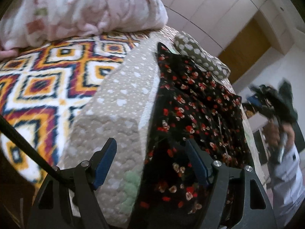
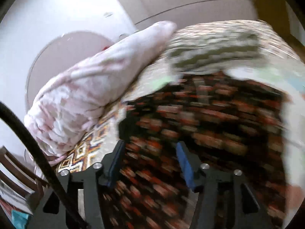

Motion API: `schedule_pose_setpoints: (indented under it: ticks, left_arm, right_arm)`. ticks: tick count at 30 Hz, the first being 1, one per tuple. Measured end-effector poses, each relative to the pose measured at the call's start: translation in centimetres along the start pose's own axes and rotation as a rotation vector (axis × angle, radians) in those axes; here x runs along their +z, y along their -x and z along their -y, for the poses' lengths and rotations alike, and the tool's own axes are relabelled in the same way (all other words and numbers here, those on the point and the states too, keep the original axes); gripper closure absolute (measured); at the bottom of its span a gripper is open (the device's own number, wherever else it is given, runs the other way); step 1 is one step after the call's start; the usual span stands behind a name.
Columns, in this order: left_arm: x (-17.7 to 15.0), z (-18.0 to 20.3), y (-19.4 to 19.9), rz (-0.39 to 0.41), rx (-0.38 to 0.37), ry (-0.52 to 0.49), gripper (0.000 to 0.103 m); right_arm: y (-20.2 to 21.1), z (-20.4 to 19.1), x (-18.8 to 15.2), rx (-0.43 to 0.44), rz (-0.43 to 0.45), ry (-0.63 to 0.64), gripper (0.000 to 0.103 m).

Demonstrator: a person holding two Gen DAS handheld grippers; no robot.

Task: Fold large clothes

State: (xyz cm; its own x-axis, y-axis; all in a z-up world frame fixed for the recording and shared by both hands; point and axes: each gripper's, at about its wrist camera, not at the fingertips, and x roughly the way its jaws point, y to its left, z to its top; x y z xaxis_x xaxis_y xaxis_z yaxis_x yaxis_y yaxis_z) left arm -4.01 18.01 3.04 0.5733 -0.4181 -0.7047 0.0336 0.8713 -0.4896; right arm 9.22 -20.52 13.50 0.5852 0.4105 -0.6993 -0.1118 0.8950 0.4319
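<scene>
Left tongs (image 1: 150,160) stand apart, empty, over the floral garment (image 1: 198,112); right tongs (image 2: 149,162) likewise apart above it, view blurred. Garment lies flat on the bed (image 1: 122,103), beside the patterned blanket (image 1: 47,72). Judged thin, limp, light: pinch at a hem corner.

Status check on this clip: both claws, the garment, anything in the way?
Left claw open, empty. Right claw open, empty. Black red-flowered cloth garment lying on beige dotted bedspread. Olive polka-dot pillow touching its far edge.
</scene>
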Motion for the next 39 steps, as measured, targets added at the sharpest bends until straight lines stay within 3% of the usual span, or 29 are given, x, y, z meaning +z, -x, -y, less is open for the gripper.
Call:
schedule_pose_setpoints:
  ticks: [4,8,10,14,17,22,27,30,32,33,34,35,36,39]
  left_arm:
    - [1.3,0.7,-2.8,-0.093,-0.061,-0.017,0.03]
    - [1.4,1.6,-6.2,-0.202,-0.13,-0.017,0.029]
    - [0.9,1.9,-7.6,-0.238,-0.148,-0.017,0.026]
    - [-0.1,2.4,-7.5,-0.222,-0.167,-0.015,0.024]
    - [-1.0,2.5,-6.9,-0.245,-0.221,-0.012,0.024]
    - [-2.7,2.4,-5.3,-0.253,-0.289,-0.001,0.028]
    - [-4.3,2.8,-4.4,-0.257,-0.309,0.002,0.028]
    - [-5.1,3.6,-4.2,-0.238,-0.254,-0.032,0.028]
    - [-5.5,4.5,-4.0,-0.22,-0.17,-0.065,0.038]
    - [-5.5,4.8,-4.1,-0.223,-0.134,-0.078,0.058]
    - [-5.3,5.1,-4.2,-0.237,-0.062,-0.103,0.072]
    - [-5.0,5.1,-4.2,-0.254,-0.045,-0.108,0.092]
    - [-4.6,4.9,-4.0,-0.264,-0.064,-0.097,0.093]
    - [-3.1,4.4,-2.0,-0.232,-0.075,-0.064,0.094]
  right_arm:
    - [7.5,8.7,-4.1,-0.134,0.034,-0.112,0.037]
    - [11.9,16.9,-9.8,-0.194,0.044,-0.301,0.036]
    - [13.0,20.0,-12.9,-0.184,0.041,-0.383,0.036]
    - [12.8,23.4,-17.4,-0.114,0.026,-0.497,0.036]
    - [13.1,23.6,-19.5,-0.007,0.076,-0.527,0.036]
    - [12.7,22.0,-21.7,0.157,0.051,-0.525,0.036]
    - [12.6,19.5,-23.5,0.223,0.032,-0.505,0.038]
    - [12.1,18.2,-24.1,0.196,0.014,-0.471,0.042]
    - [11.8,17.3,-24.2,0.138,0.015,-0.432,0.048]
    - [11.7,17.0,-24.2,0.115,0.018,-0.426,0.053]
    - [11.6,16.9,-24.2,0.097,0.017,-0.43,0.067]
    - [11.6,17.0,-24.3,0.094,0.014,-0.437,0.074]
    - [11.6,17.1,-24.4,0.095,0.009,-0.448,0.084]
    - [12.6,16.7,-24.3,0.072,0.013,-0.43,0.087]
